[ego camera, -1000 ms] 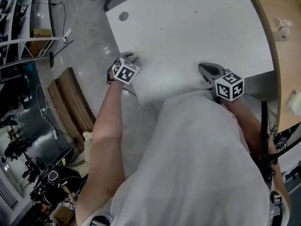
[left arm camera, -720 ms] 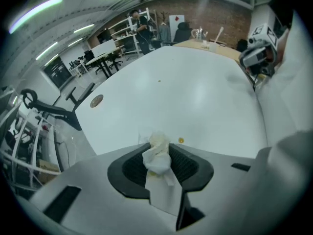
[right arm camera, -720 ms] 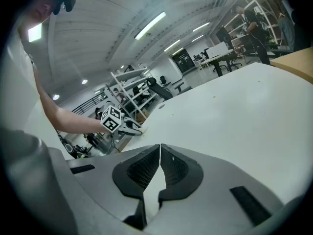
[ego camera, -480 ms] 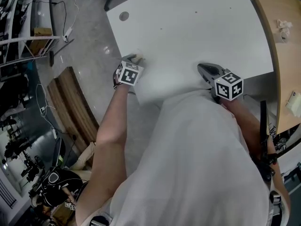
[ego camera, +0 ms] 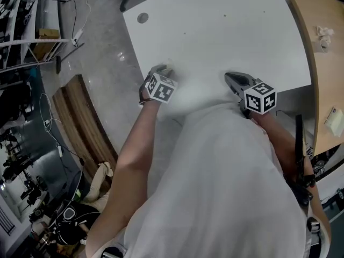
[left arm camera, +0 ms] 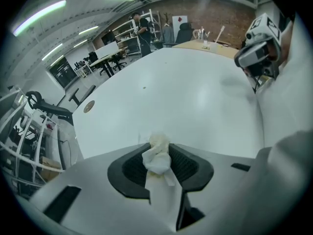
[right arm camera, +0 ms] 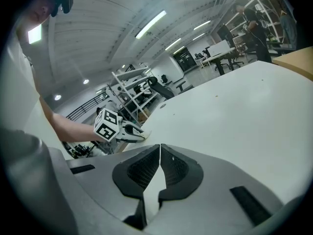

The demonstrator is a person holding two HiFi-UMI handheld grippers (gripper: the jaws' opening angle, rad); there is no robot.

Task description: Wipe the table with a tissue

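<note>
The white table (ego camera: 226,31) fills the upper half of the head view. My left gripper (ego camera: 164,70) is near the table's front left edge, pointing steeply down, shut on a crumpled white tissue (left arm camera: 157,154) that sticks out past its jaws and looks pressed to the tabletop. The tissue (ego camera: 166,67) shows as a pale wad at the tip. My right gripper (ego camera: 231,78) rests over the front edge further right, jaws shut together with nothing between them (right arm camera: 160,150). The right gripper view shows the left gripper (right arm camera: 131,131) to its left.
A wooden table (ego camera: 322,69) adjoins on the right, with a crumpled paper (ego camera: 323,30) on it. A round cable hole (ego camera: 142,18) sits at the white table's far left corner. Grey floor, a wooden board (ego camera: 86,122) and shelving lie left. A person (left arm camera: 142,26) stands far off.
My left gripper has slid to the right along the table's front edge with the tissue in it, and has rolled a little. The right gripper has stayed still.
</note>
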